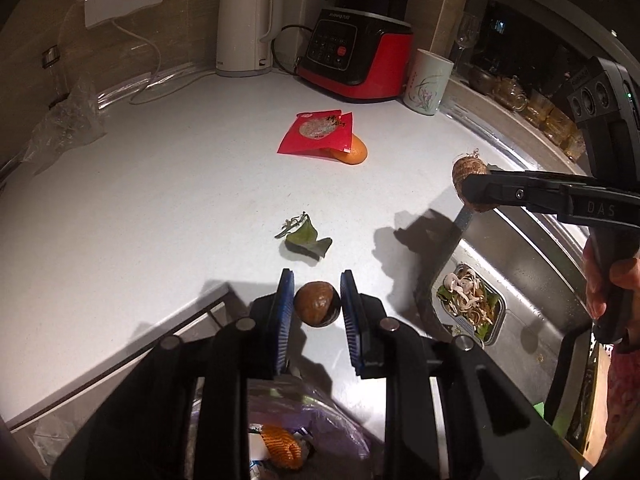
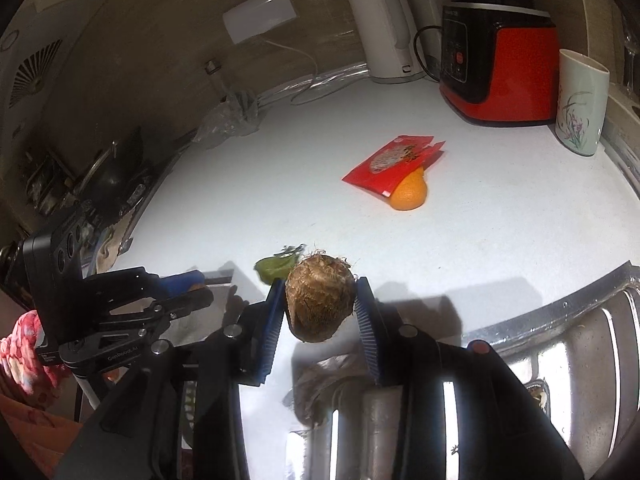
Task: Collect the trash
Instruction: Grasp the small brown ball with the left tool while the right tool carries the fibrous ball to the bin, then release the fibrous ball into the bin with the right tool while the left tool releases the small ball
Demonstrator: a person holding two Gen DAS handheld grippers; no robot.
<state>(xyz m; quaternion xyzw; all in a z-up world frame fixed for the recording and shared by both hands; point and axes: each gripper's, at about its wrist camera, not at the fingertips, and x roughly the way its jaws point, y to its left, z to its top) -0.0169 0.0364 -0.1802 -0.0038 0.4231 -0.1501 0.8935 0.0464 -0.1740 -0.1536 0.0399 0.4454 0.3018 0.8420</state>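
Note:
My left gripper (image 1: 317,280) is shut on a small smooth brown nut-like thing (image 1: 317,304), held off the white counter (image 1: 160,208) near its front edge. My right gripper (image 2: 320,286) is shut on a hairy brown taro root (image 2: 320,306) above the counter's edge by the sink; in the left wrist view the right gripper (image 1: 476,190) with the taro (image 1: 468,172) hangs at the right. A wilted green leaf (image 1: 306,240) lies just beyond the left fingers. Farther back a red snack wrapper (image 1: 316,132) leans on an orange (image 1: 354,153).
A purple bag (image 1: 316,412) with rubbish in it hangs open below the left gripper. The steel sink (image 1: 532,264) at the right holds a strainer of food scraps (image 1: 470,306). A white kettle (image 1: 244,28), a red blender (image 1: 356,56) and a flowered cup (image 1: 427,82) line the back.

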